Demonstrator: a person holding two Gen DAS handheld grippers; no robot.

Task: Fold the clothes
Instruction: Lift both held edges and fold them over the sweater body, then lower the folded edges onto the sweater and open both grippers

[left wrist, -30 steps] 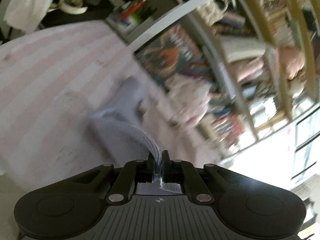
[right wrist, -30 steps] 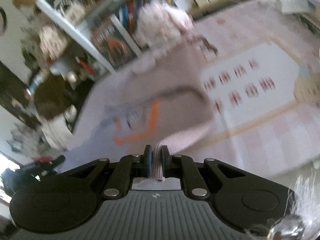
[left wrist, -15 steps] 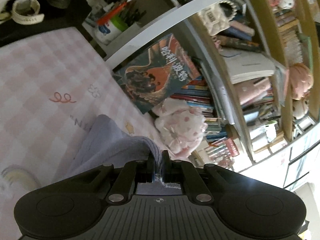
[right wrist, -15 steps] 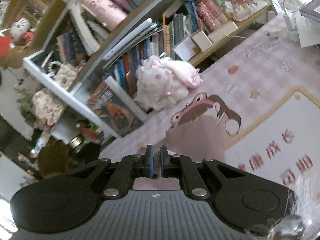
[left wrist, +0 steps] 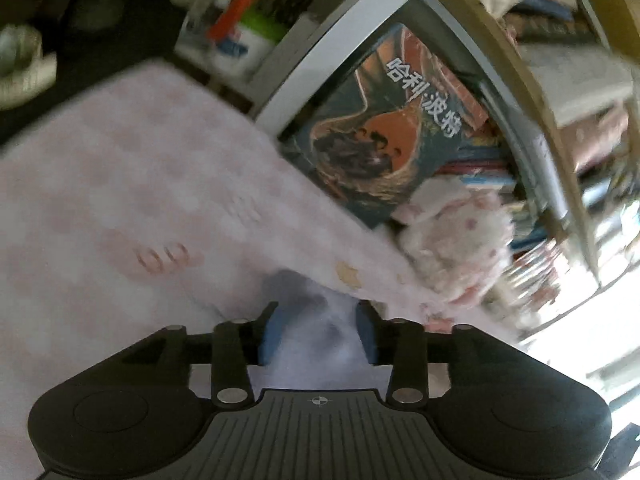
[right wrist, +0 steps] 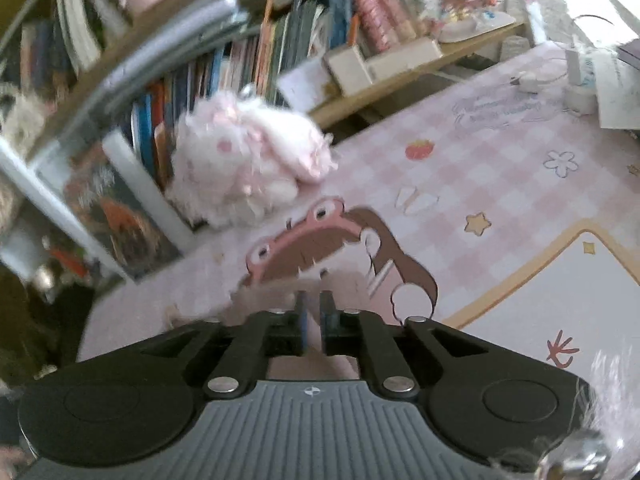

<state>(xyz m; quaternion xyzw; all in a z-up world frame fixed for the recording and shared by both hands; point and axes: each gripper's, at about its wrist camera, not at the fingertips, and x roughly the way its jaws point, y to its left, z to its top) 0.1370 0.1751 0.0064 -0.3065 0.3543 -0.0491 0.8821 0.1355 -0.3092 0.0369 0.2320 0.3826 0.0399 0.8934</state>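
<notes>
A pale lavender garment [left wrist: 316, 344] lies on the pink checked table mat [left wrist: 120, 200], right under my left gripper [left wrist: 317, 326]. That gripper is open, and its blue pads [left wrist: 267, 336] stand either side of the cloth without pinching it. In the right wrist view my right gripper [right wrist: 314, 316] is low over the mat [right wrist: 500, 168], with its jaws close together. A thin fold of the garment [right wrist: 276, 300], pinkish here, sits between them. Most of the garment is hidden behind both gripper bodies.
A fluffy pink-and-white plush toy [right wrist: 248, 160] sits at the mat's far edge against a bookshelf [right wrist: 280, 52] full of books. A large dark book [left wrist: 384, 128] leans beside the plush toy [left wrist: 452, 240]. A pen cup [left wrist: 244, 40] stands at the far left. Papers and cables [right wrist: 580, 76] lie far right.
My left gripper has opened and let go of the garment, which now rests on the mat. Both grippers have dropped lower toward the far edge. The right one still pinches cloth.
</notes>
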